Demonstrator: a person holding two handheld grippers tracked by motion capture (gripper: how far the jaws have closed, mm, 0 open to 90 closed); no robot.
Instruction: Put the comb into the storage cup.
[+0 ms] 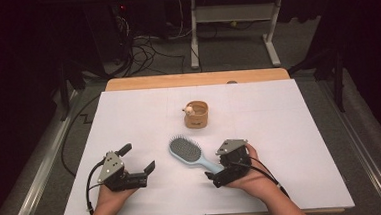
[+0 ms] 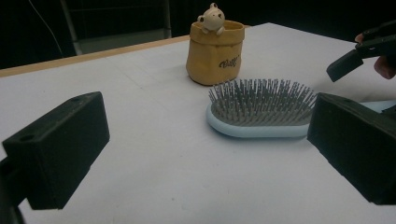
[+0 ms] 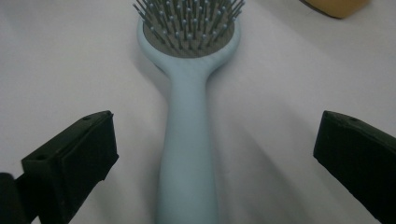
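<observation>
Hairbrush (image 3: 187, 140) handle lies between spread jaws of right gripper (image 1: 218, 177), aligned for grasp; left gripper (image 1: 141, 166) released, idle.

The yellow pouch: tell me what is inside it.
A small cream bear figure peeks over the rim of the yellow pouch, head and paws showing. Its body and anything deeper inside are hidden by the pouch wall.

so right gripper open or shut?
Open. The right gripper has its jaws spread wide on either side of the hairbrush handle, not touching it.
</observation>
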